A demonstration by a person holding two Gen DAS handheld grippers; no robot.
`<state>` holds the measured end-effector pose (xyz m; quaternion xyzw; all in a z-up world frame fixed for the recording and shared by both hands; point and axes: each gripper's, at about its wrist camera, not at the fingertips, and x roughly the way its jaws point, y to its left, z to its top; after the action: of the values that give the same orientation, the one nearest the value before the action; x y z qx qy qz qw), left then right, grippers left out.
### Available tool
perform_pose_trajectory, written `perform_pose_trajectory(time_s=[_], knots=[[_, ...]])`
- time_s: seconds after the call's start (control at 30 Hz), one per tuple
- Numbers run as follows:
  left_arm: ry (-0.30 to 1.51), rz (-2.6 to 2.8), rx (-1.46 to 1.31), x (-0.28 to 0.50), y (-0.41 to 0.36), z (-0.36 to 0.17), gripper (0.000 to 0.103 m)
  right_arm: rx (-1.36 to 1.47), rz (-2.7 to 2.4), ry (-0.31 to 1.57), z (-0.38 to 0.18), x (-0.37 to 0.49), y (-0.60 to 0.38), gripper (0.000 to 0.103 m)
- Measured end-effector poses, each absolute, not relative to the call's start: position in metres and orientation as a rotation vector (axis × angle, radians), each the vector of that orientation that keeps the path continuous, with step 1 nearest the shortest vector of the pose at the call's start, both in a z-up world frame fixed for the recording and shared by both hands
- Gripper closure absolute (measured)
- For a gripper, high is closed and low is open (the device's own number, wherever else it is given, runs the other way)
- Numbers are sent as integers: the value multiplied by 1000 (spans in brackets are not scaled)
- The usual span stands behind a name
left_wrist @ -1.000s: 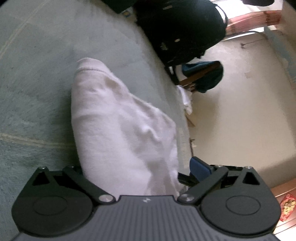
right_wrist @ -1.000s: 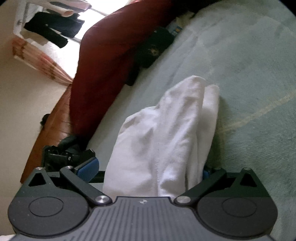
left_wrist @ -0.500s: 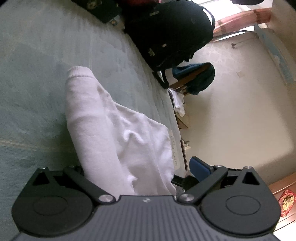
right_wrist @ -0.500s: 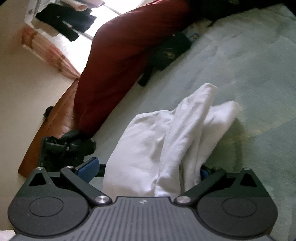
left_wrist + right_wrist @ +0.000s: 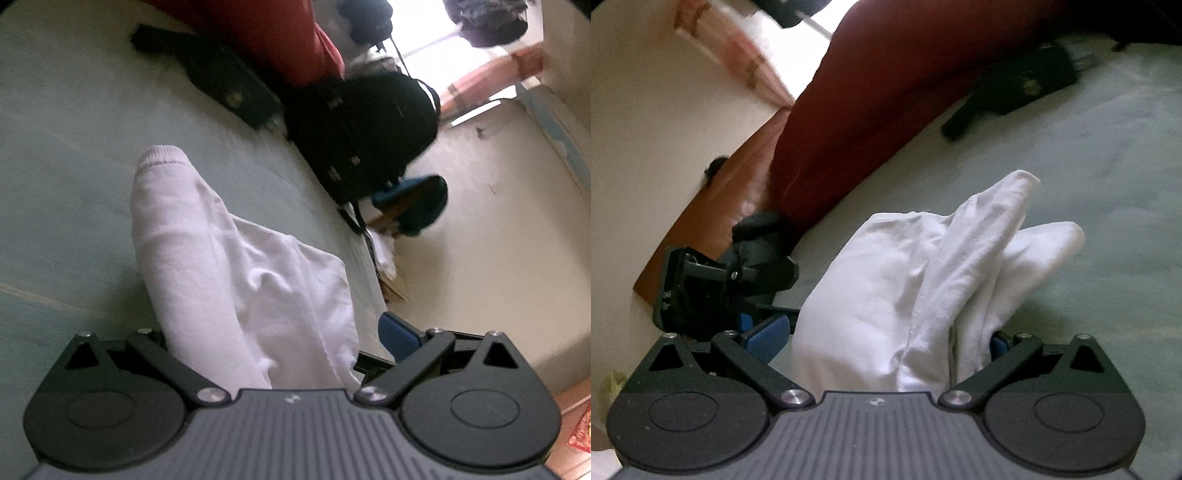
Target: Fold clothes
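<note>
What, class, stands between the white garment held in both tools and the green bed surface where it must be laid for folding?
Nothing visible. The white garment hangs from the left tool and right tool over bare green bed surface. The black bag and red cloth sit beyond it, at the far edge.

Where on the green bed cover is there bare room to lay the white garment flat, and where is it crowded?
Bare room: the green bed cover beside the white garment's ribbed cuff, and the stretch right of the garment in the right wrist view. Crowded: the far edge, where the black backpack, flat black case and red cloth lie.
</note>
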<state>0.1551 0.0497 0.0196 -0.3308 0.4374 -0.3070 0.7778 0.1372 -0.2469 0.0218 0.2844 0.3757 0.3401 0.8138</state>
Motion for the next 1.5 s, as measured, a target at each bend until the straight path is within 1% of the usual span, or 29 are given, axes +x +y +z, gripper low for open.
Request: perform_pose_trajectory(time_s=[0.4,0.5,0.67,0.83,0.97,1.1,1.23,1.37,1.5], knots=[[877,-419,-696,156,212,32,4,479,902,836,34,198,-78,0],[862,-351,-694,161,253,34,4,439,938,821,35,210,-34,0],[821,-270,-679,175,311,37,4,409,972,806,27,227,32,0],[780,-196,-706,191,358,31,4,395,993,811,11,231,73,0],[794,-147,-719,197,377,13,4,403,1012,844,-4,233,93,0],[854,-87,-700,201,386,-16,4,406,1008,884,-24,231,93,0],[832,-8,-556,192,383,-14,4,491,969,919,-45,238,67,0],[774,-44,-484,172,373,2,4,700,928,948,-63,258,38,0],[717,-81,-418,152,363,17,4,768,922,936,-58,282,40,0]])
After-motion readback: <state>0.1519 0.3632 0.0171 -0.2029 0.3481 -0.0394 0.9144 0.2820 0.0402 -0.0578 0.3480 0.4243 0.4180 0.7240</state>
